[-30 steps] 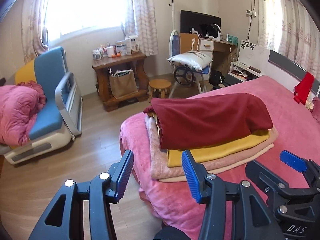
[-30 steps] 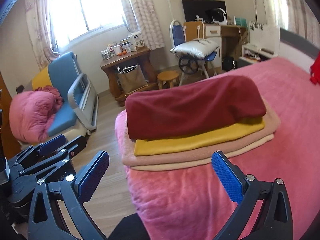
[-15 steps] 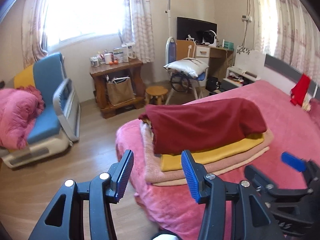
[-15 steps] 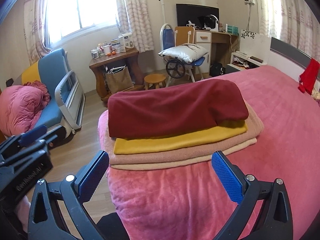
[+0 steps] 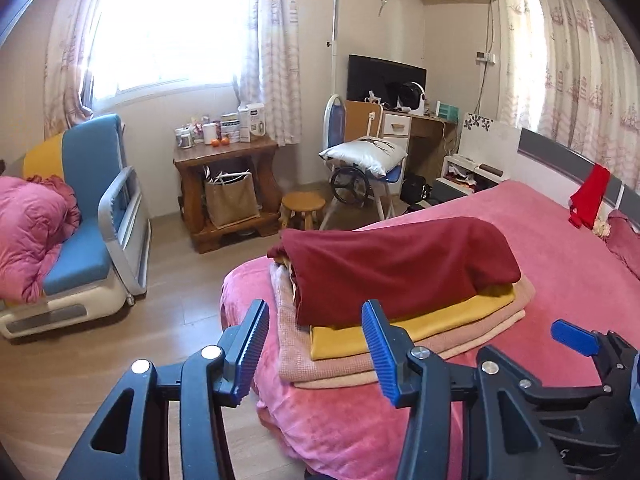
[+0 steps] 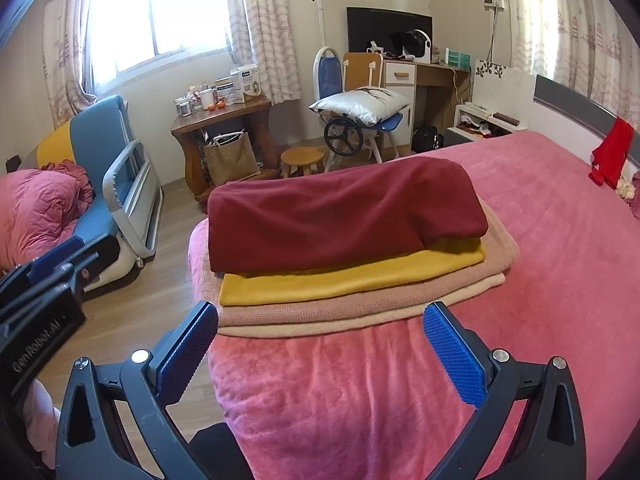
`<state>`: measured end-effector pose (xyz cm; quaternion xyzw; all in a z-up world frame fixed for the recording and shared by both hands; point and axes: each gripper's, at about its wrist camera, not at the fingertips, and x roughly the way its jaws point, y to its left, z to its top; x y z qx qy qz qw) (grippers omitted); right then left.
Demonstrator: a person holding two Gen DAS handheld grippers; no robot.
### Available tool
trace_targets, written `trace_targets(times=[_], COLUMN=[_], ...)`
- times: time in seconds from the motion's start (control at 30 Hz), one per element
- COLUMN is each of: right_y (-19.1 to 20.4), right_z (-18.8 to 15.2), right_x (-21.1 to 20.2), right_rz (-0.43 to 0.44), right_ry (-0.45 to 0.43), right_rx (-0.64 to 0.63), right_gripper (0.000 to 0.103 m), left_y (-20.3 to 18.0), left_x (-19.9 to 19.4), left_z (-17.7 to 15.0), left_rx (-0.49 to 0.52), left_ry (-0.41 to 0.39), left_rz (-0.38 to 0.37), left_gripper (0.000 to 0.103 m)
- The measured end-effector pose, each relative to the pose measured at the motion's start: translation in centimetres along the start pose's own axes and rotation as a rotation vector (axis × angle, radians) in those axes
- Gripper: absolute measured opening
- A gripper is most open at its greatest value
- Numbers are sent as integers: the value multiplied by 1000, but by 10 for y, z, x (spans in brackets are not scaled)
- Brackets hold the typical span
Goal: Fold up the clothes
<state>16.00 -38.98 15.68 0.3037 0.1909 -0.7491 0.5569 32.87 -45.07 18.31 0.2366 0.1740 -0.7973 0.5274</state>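
— Clothes first: where are they?

— Stacked near the corner of the bed (image 6: 540, 280): maroon garment (image 6: 340, 216) on top, mustard one (image 6: 352, 280) under it, then a pinkish knit (image 6: 360, 306) and a cream layer (image 6: 340, 326) at the bottom.

— And the grippers?

— Left hand-held gripper (image 5: 316, 344) spread, nothing between its jaws; right hand-held gripper (image 6: 320, 352) spread wider, also empty — both short of the stack.

— So what is the step?

— Probably taking the maroon piece, which looks loosely rolled rather than flat. I would pinch only its top layer at two corners and lift straight up, so the mustard layer beneath does not drag off the pile.
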Motion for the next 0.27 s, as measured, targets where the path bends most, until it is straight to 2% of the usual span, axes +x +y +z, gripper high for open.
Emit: trace_targets(times=[0.27], right_y=[1], right_z=[-3], right_x=[4], right_rz=[11], right_ry=[13], right_rx=[12], right_gripper=[103], left_y=[-1], left_x=[3], left_z=[-2], left_rx=[-10], left_ry=[40], left_rz=[-4], left_gripper=[49])
